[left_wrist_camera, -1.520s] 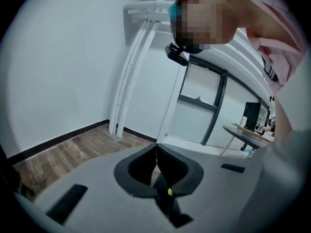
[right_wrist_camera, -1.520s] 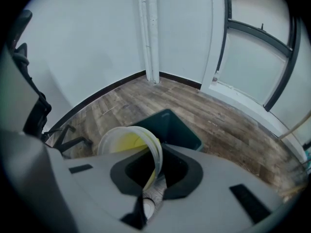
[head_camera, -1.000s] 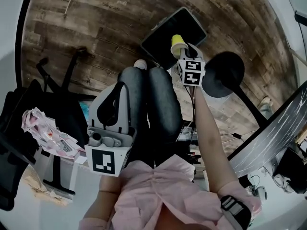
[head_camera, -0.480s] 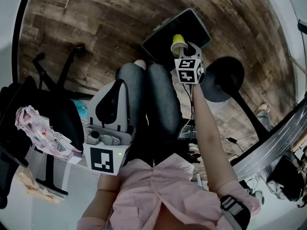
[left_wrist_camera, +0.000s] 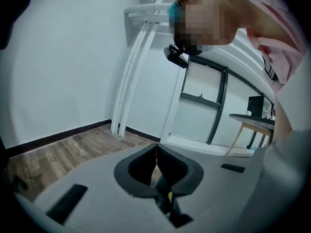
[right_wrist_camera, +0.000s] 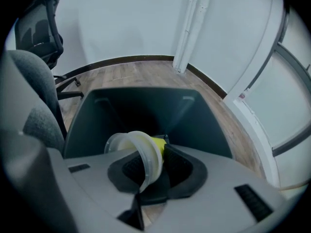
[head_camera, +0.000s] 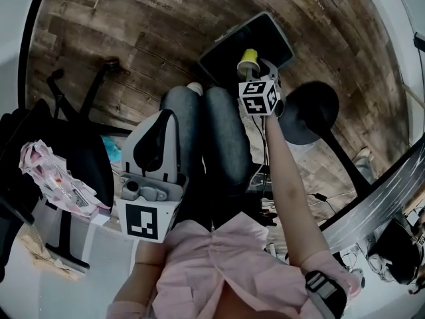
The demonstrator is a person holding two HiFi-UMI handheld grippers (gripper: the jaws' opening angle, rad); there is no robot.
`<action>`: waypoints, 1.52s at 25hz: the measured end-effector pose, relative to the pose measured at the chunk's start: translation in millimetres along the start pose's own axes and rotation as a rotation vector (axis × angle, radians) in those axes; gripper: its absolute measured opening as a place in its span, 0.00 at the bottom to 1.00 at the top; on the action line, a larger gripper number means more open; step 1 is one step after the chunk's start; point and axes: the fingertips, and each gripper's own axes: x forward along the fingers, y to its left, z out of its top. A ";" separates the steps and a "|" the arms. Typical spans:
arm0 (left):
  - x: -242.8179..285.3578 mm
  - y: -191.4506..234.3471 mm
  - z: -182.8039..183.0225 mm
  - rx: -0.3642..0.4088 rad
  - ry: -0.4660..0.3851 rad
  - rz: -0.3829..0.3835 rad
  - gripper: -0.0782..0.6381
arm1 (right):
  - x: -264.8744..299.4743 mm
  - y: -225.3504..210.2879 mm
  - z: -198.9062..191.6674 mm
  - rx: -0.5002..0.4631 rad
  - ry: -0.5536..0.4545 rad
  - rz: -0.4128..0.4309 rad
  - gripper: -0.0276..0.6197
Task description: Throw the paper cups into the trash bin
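paper cup [right_wrist_camera: 140, 152], yellow with a pale rim, lies on its side, clamped at the rim between the jaws of the right gripper [right_wrist_camera: 158, 157]. cup and gripper hang over the open mouth of the dark trash bin [right_wrist_camera: 146, 110]. well back from the bin, over the person's legs [head_camera: 212, 138], the left gripper [left_wrist_camera: 156, 152] has its jaws closed tip to tip, with nothing between them.

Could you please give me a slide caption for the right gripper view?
Right gripper clamps a yellow paper cup, the open dark trash bin right ahead.
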 end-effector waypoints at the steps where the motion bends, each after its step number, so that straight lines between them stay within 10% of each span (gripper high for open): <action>1: -0.7 0.3 -0.1 0.001 -0.001 0.002 0.13 | 0.6 0.9 -0.3 -0.012 0.005 -0.001 0.15; 12: -3.2 5.3 -3.7 -0.001 -0.004 0.014 0.13 | 9.8 21.1 -14.5 -0.280 0.119 0.046 0.24; 26: -35.5 -8.4 73.2 -0.050 0.091 0.016 0.13 | -111.3 -34.9 63.5 0.280 -0.151 0.005 0.09; 38: -63.9 -22.3 163.5 -0.078 0.117 0.036 0.13 | -206.5 -47.5 112.7 0.324 -0.176 0.004 0.09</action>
